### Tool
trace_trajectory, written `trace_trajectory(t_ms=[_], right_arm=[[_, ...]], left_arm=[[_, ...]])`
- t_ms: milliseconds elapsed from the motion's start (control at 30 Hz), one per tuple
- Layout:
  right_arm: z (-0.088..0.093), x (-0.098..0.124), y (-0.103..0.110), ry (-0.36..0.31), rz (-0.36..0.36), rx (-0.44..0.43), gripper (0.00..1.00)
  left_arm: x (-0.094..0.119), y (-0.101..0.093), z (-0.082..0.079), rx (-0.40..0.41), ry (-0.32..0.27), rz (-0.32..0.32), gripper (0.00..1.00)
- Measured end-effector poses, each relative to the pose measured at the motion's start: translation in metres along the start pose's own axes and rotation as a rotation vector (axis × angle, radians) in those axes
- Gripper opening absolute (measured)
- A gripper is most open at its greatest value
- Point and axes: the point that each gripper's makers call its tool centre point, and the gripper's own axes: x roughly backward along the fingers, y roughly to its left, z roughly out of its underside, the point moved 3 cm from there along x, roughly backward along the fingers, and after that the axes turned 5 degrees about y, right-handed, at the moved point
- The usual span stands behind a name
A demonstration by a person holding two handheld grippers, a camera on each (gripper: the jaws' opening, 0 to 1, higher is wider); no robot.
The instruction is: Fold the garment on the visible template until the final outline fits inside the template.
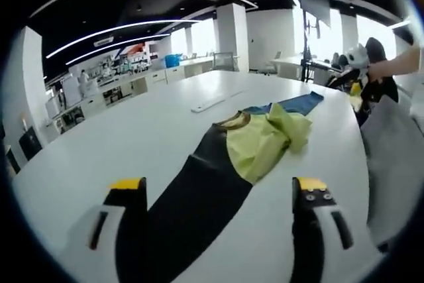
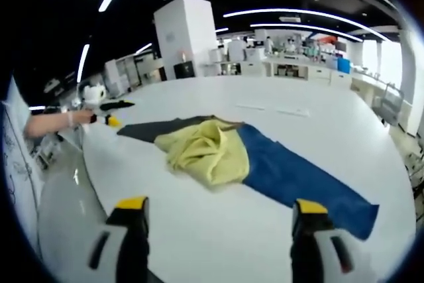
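In the left gripper view, the left gripper [image 1: 218, 193] is seen with its two black, yellow-tipped jaws spread wide apart and nothing held between them. It is raised above a large white table [image 1: 132, 130]. A long black fabric panel [image 1: 192, 203] is laid flat on the table, running from between the jaws toward the far right. Past it, a crumpled pale yellow-green garment [image 1: 265, 138] is heaped, partly on the far end of the black panel. A brown curved neckline or strap [image 1: 232, 121] is visible at the garment's left edge. Beyond the garment, a blue fabric panel [image 1: 298, 104] is stretched toward the far edge of the table. A flat white strip [image 1: 209, 104] lies well apart on the table, to the far left. At the far right, a person's hand [image 1: 387, 67] is seen beside a black-and-white soft toy [image 1: 358, 57].

In the right gripper view, the right gripper [image 2: 218, 207] is likewise wide open and empty, above the near edge of the same white table [image 2: 199, 230]. The yellow-green garment [image 2: 202, 150] is bunched near the middle of the table, overlapping both panels. The blue panel [image 2: 298, 177] extends to the near right, the black panel [image 2: 149, 129] to the far left. At the left, a person's forearm and hand [image 2: 66, 120] reach toward the table edge.
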Motion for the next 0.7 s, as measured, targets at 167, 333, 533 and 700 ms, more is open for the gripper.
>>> trace_trajectory(t_ms=[167,333,533,700], right_arm=[[-0.001,-0.001,-0.001,-0.002,-0.002,0.002,0.89],[-0.001,-0.003,0.000,-0.007,-0.006,0.001,0.89],[0.000,-0.004,0.000,-0.014,0.000,-0.008,0.88],[0.000,-0.007,0.002,-0.021,-0.009,-0.019,0.86]], left_arm=[[-0.015,-0.015,-0.009,-0.022,-0.008,0.045,0.84],[-0.027,-0.040,-0.019,-0.042,-0.016,0.077,0.84],[-0.038,-0.069,-0.030,-0.070,-0.014,0.135,0.81],[-0.049,-0.080,-0.031,-0.070,-0.013,0.172,0.76]])
